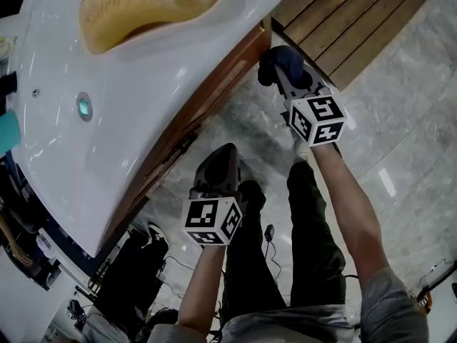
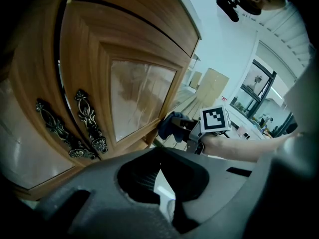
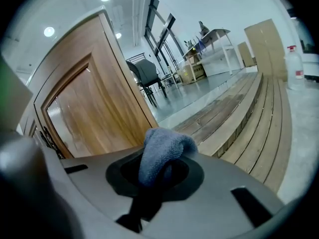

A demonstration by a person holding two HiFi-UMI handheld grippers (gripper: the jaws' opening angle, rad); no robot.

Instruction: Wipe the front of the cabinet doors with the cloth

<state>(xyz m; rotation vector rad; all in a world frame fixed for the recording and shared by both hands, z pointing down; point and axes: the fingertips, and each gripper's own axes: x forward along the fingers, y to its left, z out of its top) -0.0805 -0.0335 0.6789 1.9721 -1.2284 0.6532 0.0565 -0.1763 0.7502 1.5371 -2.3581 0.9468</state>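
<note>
The wooden cabinet (image 1: 214,91) stands under a white sink counter (image 1: 143,84). Its door (image 2: 139,98) has a frosted glass panel and ornate metal handles (image 2: 89,121). My right gripper (image 1: 285,73) is shut on a dark blue cloth (image 1: 280,61) at the cabinet's far corner. The left gripper view shows the cloth (image 2: 170,126) against the door's lower right corner. In the right gripper view the cloth (image 3: 164,151) bulges out of my right gripper (image 3: 157,171), beside the door (image 3: 94,113). My left gripper (image 1: 218,164) hangs in front of the cabinet, jaws together and empty (image 2: 159,176).
A slatted wooden platform (image 1: 357,20) lies beyond the cabinet's corner, also seen as a wooden platform (image 3: 239,113) ahead of the cloth. Polished marble floor (image 1: 414,141) spreads to the right. The person's legs (image 1: 307,227) stand below the grippers. Cables and dark clutter (image 1: 136,263) sit by the counter's near end.
</note>
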